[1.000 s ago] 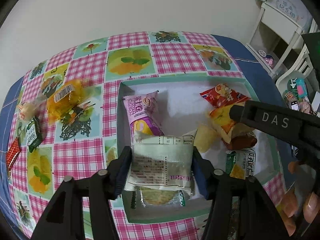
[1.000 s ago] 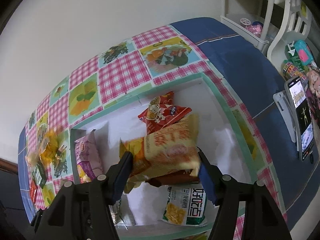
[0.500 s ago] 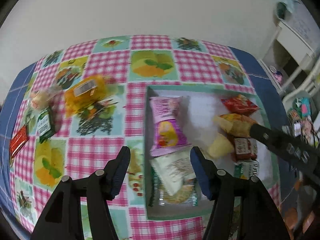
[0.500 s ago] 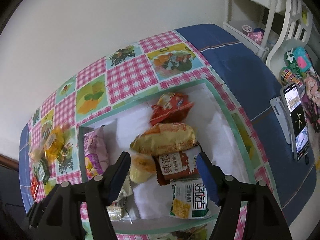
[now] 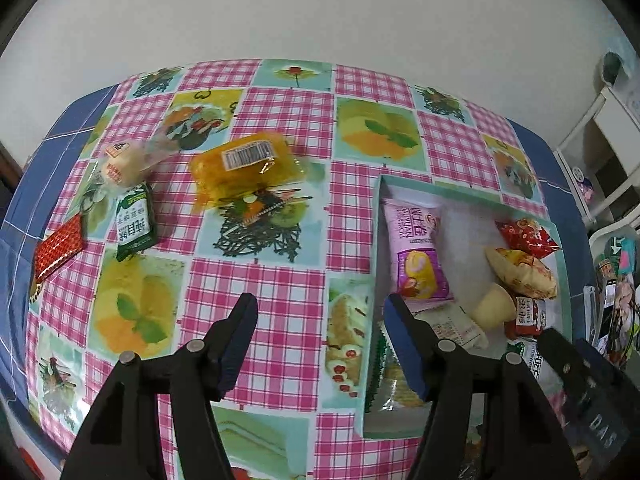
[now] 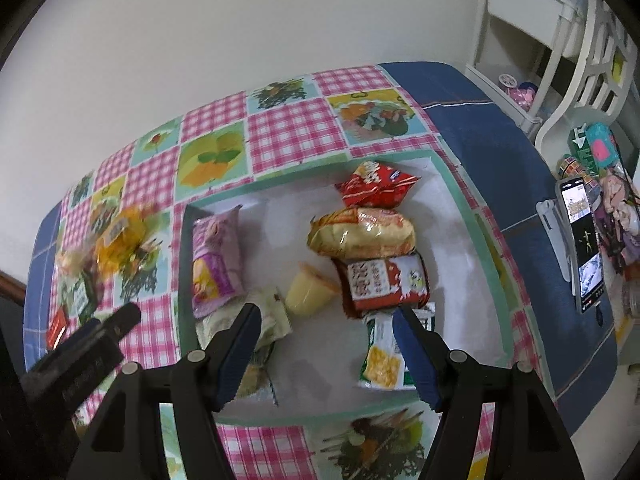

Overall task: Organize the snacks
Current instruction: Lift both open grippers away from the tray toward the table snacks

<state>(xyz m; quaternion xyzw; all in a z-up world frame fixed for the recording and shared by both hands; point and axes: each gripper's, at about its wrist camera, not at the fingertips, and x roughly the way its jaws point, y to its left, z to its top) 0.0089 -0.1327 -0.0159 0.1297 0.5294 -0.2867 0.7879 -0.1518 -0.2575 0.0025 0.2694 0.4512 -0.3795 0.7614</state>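
A shallow green-rimmed box point(image 5: 371, 240) point(image 6: 182, 280) on the checked tablecloth holds several snacks: a pink roll pack point(image 5: 416, 256) point(image 6: 214, 260), a yellow bag point(image 6: 362, 232), a red bag point(image 6: 374, 190), a jelly cup point(image 6: 306, 292), a red-white pack point(image 6: 382, 284) and a green corn pack point(image 6: 384, 356). Loose on the cloth lie an orange pack point(image 5: 248, 164), a green pack point(image 5: 134, 222), a round bun point(image 5: 118, 168) and a red packet point(image 5: 58, 252). My left gripper point(image 5: 320, 308) is open and empty above the cloth, left of the box. My right gripper point(image 6: 326, 316) is open and empty above the box.
A white shelf point(image 6: 532, 36) and a chair stand to the right of the table. A phone on a stand point(image 6: 580, 240) sits at the right edge on the blue cloth. A white wall runs behind the table.
Both grippers opened and let go: the white wrapped pack and the yellow bag now lie in the box. The left gripper has swung left, off the box. The right one has pulled back.
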